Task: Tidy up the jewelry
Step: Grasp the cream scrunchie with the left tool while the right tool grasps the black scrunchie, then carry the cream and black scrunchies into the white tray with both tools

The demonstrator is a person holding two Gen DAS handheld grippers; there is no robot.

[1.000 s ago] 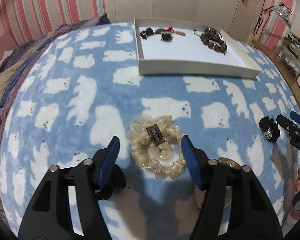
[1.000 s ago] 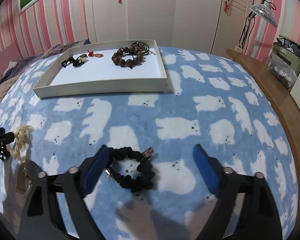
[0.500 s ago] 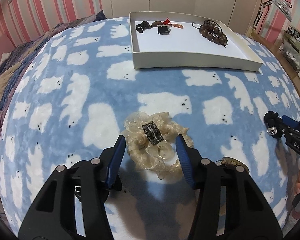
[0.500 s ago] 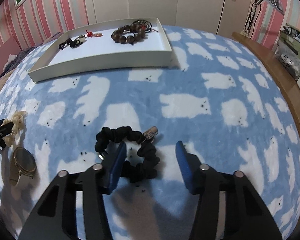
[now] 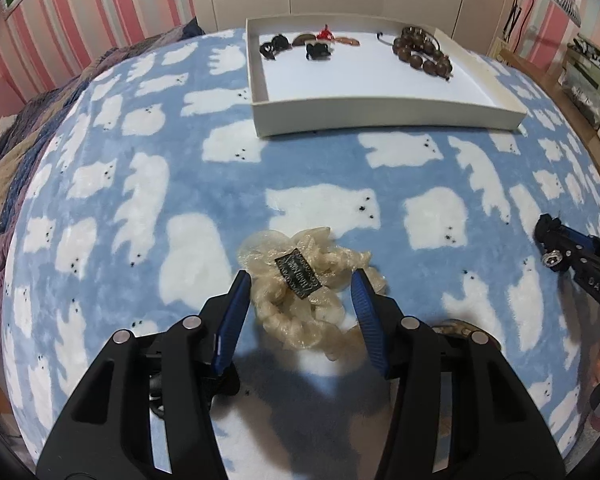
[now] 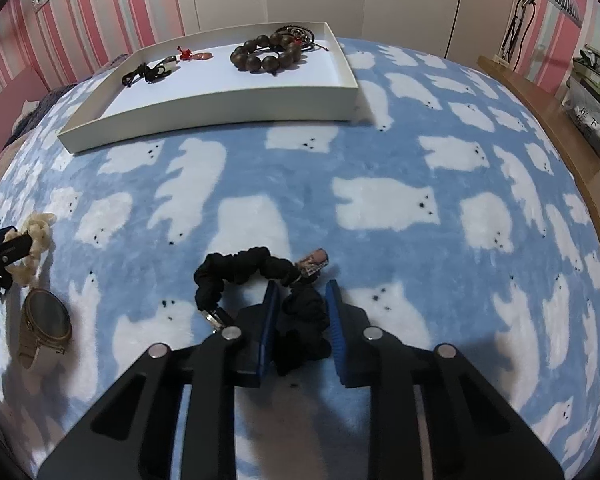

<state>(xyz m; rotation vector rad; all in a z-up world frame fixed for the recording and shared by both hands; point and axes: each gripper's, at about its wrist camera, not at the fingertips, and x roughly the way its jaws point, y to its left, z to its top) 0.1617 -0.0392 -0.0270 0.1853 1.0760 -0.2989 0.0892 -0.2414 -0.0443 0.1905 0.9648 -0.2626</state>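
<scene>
**Two Claws Close on Scrunchies as Tray Awaits**

While a white tray (image 5: 380, 114) at twelve o'clock on the bed already holds a brown bead bracelet (image 5: 422, 54) and several small dark and red trinkets, three pieces remain out on the polar-bear blanket (image 5: 140, 184). Roughly half the sorting looks done, judging by what lies loose. The left claw (image 5: 300, 300) brackets a cream scrunchie (image 5: 300, 284) with a dark label, its blue fingers a little apart from the fabric on either side, not yet pressing. The right claw (image 6: 300, 312) has its fingers pinched on the near loop of a black scrunchie (image 6: 260, 276), whose metal charm points toward one o'clock. A gold wristwatch (image 6: 46, 324) lies untouched at nine o'clock in the right view, just beside the left claw. Compared with a second ago, both claws have narrowed markedly: the left was spread wide of the cream scrunchie and now frames it closely, while the right, then open well clear of the black one, has shut onto it. Neither item has left the blanket.
</scene>
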